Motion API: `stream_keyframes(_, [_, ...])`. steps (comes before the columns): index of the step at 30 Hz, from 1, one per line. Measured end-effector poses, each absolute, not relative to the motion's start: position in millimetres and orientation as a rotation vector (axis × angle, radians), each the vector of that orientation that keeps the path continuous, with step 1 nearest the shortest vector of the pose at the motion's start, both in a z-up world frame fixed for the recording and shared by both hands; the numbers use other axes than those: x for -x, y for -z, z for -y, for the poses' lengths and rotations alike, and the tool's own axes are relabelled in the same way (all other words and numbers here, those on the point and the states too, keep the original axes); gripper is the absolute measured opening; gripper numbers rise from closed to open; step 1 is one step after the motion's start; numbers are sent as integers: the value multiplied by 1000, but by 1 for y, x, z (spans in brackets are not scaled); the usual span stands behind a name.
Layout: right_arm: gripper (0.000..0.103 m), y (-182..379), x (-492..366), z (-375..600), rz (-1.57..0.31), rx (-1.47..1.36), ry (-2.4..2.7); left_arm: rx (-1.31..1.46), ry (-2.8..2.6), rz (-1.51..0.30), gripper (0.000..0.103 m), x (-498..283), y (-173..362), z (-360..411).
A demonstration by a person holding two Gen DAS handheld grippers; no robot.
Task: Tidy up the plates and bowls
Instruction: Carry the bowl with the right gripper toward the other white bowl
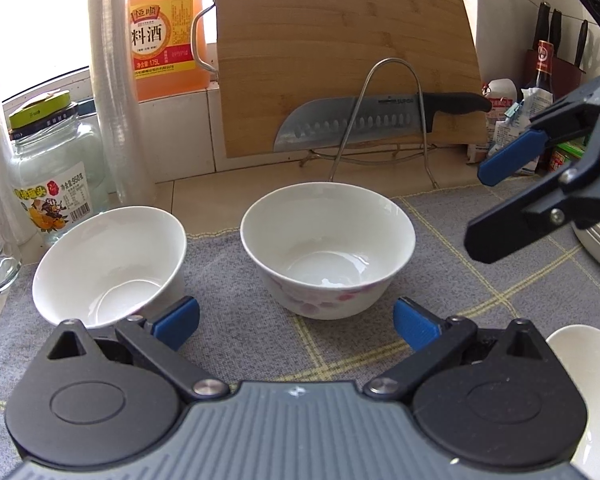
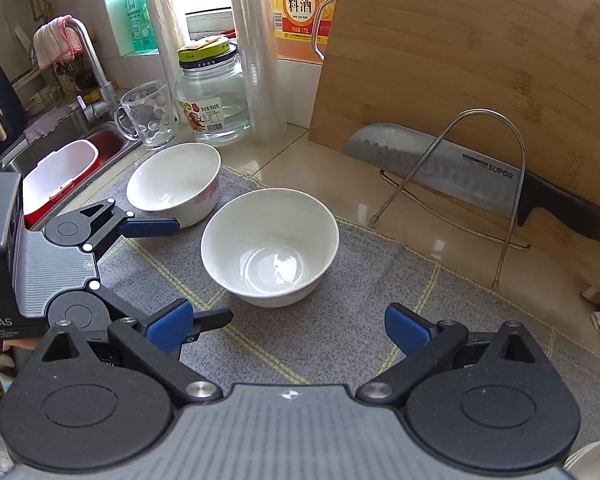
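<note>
A kitchen counter with a grey checked cloth [image 1: 340, 352] spread over it. 2 white bowls stand on the cloth, near each other but apart. The floral bowl [image 1: 327, 250], with a pink flower pattern on its outer wall, sits upright at the middle of the left wrist view. The second white bowl [image 1: 110, 266] stands to its left, close to a glass jar [image 1: 52, 168] with a green lid.

The left gripper [image 1: 296, 318] has its 2 blue-tipped fingers spread wide with nothing between them, aimed at the floral bowl from just short of it. The right gripper [image 2: 289, 322] is also spread wide and empty, and faces the same bowl from the other side. The left fingertip [image 1: 176, 316] overlaps the second bowl's wall in the picture; whether it touches cannot be told.

Behind the bowls a wooden cutting board [image 1: 340, 52] leans on the wall, with a Supor knife [image 1: 364, 124] held across it by a wire rack [image 1: 396, 120]. A bottle of cooking wine [image 1: 166, 32] stands beyond. At the right edge is the rim of a white plate [image 1: 596, 248], and another white dish [image 1: 584, 356] shows at the lower right corner.

Judged from this, the bowls are not yet gathered, and the step in hand is the approach to a first bowl. The next move would call for bringing 1 finger inside the rim and 1 outside, then closing gently on the thin wall.
</note>
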State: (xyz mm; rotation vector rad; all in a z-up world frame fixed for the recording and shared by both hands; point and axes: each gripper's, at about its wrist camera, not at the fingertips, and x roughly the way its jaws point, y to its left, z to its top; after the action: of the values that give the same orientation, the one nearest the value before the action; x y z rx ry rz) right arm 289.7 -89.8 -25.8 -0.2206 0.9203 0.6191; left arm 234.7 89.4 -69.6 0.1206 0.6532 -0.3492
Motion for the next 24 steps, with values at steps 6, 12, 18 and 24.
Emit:
stream_keyframes(6, [103, 33, -311, 79, -934, 226, -642, -135, 374, -655, 102, -242, 72, -83])
stream_keyframes(12, [103, 43, -331, 70, -958, 222, -668, -175, 403, -629, 102, -244, 73, -74])
stream_keyframes(18, [100, 51, -349, 64, -984, 205, -687, -187, 412, -612, 101, -247, 74, -71])
stream_keyframes(24, [88, 57, -362, 57, -1003, 208, -693, -188, 428, -605, 94, -249, 73, -70])
